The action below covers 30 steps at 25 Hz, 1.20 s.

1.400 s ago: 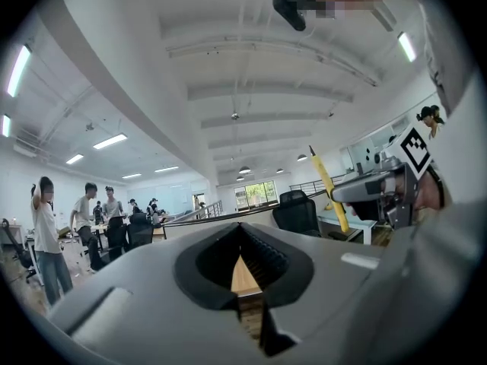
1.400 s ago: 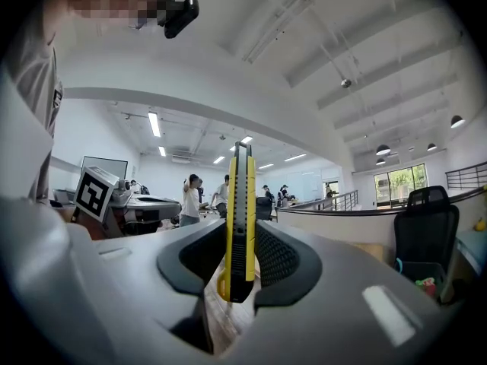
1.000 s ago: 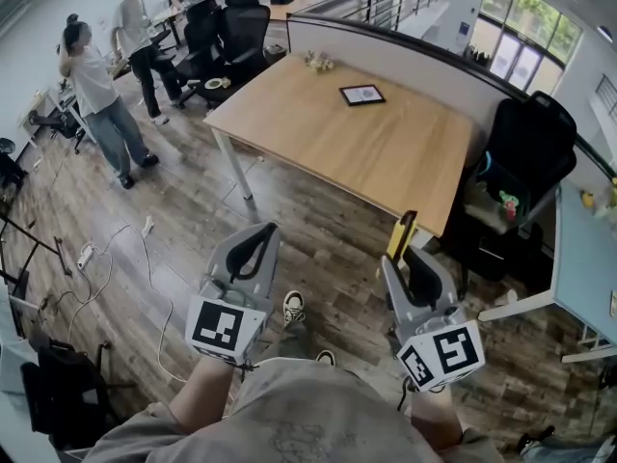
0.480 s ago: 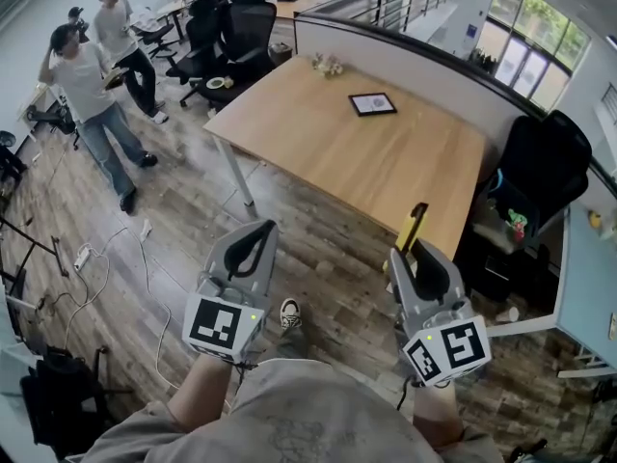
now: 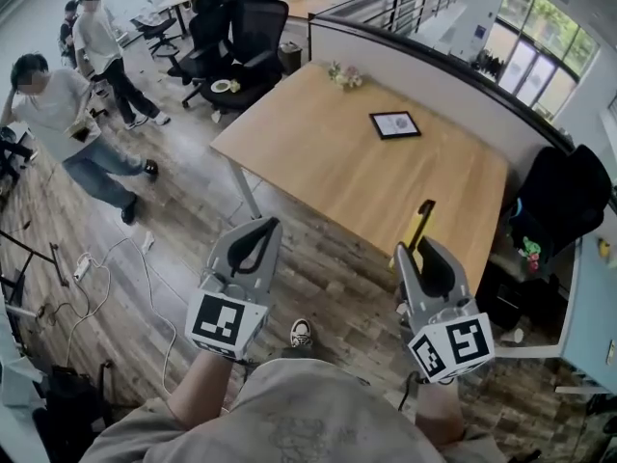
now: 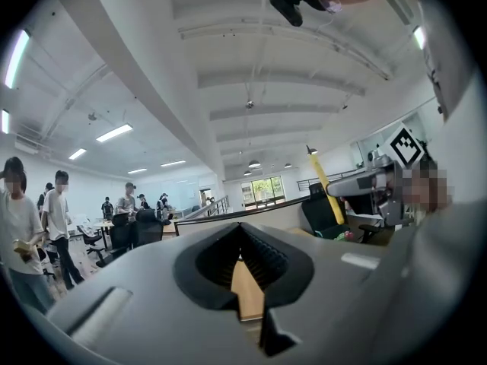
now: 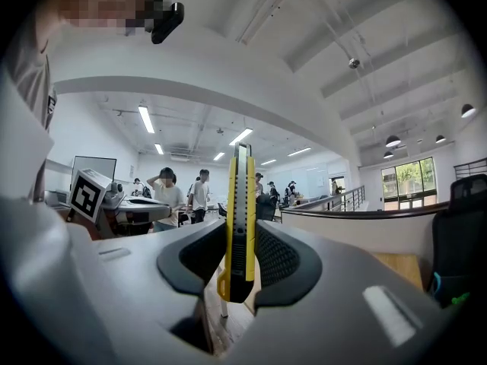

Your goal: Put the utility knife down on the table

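A yellow and black utility knife (image 7: 240, 219) stands upright between the jaws of my right gripper (image 7: 240, 261), which is shut on it. In the head view the utility knife (image 5: 416, 226) sticks up out of the right gripper (image 5: 421, 258), just in front of the near edge of the wooden table (image 5: 328, 152). My left gripper (image 5: 253, 249) is held level beside it at the left, shut with nothing in it; the left gripper view shows its jaws closed (image 6: 242, 258). The knife (image 6: 323, 179) also shows far right there.
A dark tablet (image 5: 395, 124) and a small bunch of flowers (image 5: 343, 75) lie on the table. Office chairs (image 5: 246, 37) stand behind it, a black chair (image 5: 564, 201) at its right. People (image 5: 67, 114) walk at the left. Cables (image 5: 106, 258) trail over the wooden floor.
The table has come closer and lower in the head view as I walk toward it. Both grippers keep their pose. The people at the left have moved.
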Tool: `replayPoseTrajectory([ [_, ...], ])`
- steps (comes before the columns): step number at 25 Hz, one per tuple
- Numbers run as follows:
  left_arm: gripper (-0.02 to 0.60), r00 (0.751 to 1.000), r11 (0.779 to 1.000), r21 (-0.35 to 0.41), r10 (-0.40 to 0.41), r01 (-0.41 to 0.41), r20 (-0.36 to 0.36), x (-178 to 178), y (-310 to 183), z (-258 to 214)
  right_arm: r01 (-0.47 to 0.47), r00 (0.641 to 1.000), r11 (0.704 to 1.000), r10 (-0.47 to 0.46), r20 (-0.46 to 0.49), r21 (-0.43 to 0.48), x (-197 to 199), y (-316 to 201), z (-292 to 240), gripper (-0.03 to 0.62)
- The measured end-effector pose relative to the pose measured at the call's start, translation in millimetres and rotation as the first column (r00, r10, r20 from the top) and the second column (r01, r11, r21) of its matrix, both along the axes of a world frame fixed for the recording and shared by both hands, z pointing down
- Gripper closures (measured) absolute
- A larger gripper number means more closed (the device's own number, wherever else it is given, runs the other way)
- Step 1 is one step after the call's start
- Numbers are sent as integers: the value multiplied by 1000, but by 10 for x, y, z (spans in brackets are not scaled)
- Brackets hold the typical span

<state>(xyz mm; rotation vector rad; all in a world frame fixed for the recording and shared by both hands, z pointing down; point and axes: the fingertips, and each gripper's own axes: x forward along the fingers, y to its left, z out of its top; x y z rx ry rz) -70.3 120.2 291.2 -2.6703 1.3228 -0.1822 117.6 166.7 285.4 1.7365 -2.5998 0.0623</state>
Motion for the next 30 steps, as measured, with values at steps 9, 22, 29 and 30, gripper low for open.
replayPoseTrajectory([
  [9,581,1000,1000,-16,-1,1,11,-514,-1101,35,-11,1000,1000,11,-2,-21,-470,-1114,70,471],
  [22,581,1000,998,-62,-25,25,2,-513,-2236,162,-17,1000,997,16,-8,-70,-355,-2310,239,470],
  [29,581,999,995,-83,-51,52,14,-250,-3065,118,15,1000,996,-16,-3,-87,-93,-3178,237,470],
  [30,580,998,994,-88,-56,57,17,-216,-3184,130,17,1000,996,-17,-7,-87,-57,-3302,245,471],
])
